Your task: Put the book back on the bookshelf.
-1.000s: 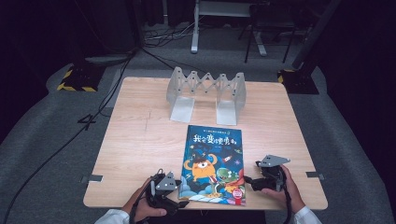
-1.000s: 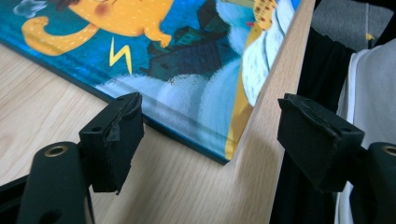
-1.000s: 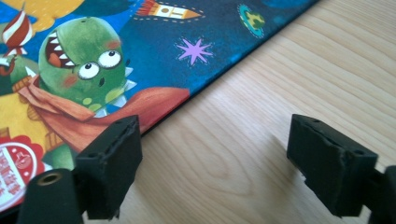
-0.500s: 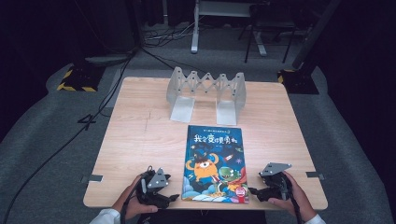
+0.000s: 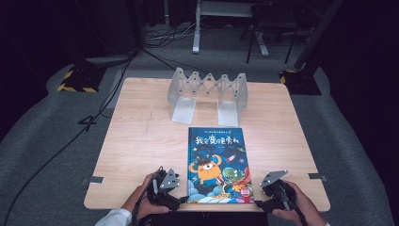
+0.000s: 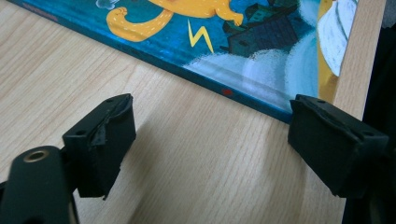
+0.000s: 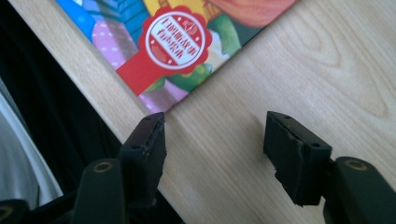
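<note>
While the picture book lies flat, left gripper has just been widening, right gripper narrowing, both parted at its near corners, gripping nothing.

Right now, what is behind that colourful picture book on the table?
Behind the picture book, farther up the wooden table, stands a grey folding rack, apart from it. What lies under the book is covered.
</note>
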